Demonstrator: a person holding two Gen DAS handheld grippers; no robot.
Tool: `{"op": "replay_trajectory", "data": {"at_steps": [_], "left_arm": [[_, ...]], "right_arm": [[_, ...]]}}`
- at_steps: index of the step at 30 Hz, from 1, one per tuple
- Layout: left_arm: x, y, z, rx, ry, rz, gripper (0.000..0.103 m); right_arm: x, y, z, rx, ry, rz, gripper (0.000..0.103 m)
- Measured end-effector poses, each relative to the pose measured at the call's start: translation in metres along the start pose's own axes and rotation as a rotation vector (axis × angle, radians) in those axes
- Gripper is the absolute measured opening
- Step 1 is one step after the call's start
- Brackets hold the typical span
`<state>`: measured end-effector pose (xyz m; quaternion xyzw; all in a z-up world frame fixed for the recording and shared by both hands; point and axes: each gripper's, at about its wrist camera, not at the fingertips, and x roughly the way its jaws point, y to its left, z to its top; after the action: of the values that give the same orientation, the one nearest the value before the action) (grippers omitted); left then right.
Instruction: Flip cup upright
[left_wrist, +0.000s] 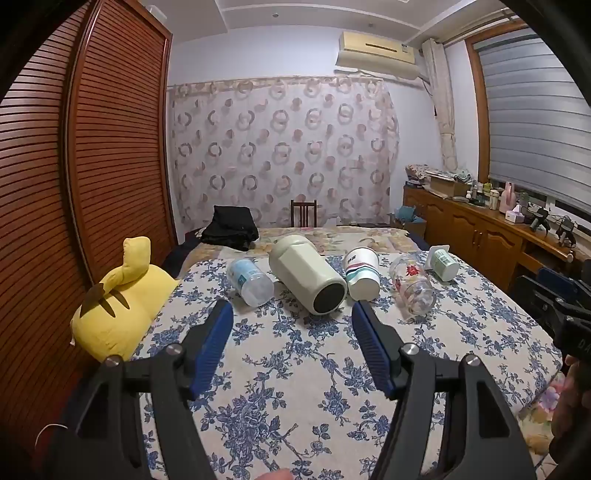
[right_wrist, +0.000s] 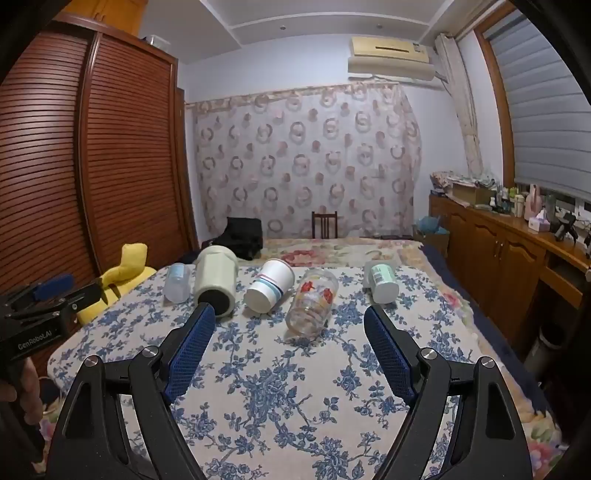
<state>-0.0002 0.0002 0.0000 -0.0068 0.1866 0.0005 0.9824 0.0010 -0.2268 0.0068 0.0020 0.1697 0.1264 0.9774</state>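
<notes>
Bedroom scene: on the floral bedspread (right_wrist: 295, 387) five cups (right_wrist: 269, 288) lie toppled in a row, near both the left gripper (left_wrist: 291, 325) and right gripper (right_wrist: 290, 332), fingers spread, empty, apparently poised to grasp.

Both wrist views low over bed (left_wrist: 295, 369)

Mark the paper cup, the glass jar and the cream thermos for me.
paper cup (right_wrist: 269, 288), right wrist view, on its striped side wall.
glass jar (right_wrist: 312, 302), right wrist view, mid-body, lying on its side.
cream thermos (left_wrist: 304, 273), left wrist view, on its side wall.
</notes>
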Motion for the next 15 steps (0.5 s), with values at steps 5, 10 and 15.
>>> {"op": "replay_trajectory", "data": {"at_steps": [5,10,15], "left_arm": [[-0.0019,0.0020,0.0002,-0.001,-0.004,0.003,0.066],[-0.0004,0.0013,-0.0039,0.004,0.000,0.004,0.066],[-0.0002,0.0001,-0.0021,0.007,0.003,0.006,0.067]], "right_arm": [[0.0005,0.0005,-0.0005,0.004,0.007,0.002,0.085],[0.0006,0.0008,-0.0007,0.002,0.007,0.000,0.085],[0.0007,0.0012,-0.0008,-0.002,0.010,0.000,0.085]]}}
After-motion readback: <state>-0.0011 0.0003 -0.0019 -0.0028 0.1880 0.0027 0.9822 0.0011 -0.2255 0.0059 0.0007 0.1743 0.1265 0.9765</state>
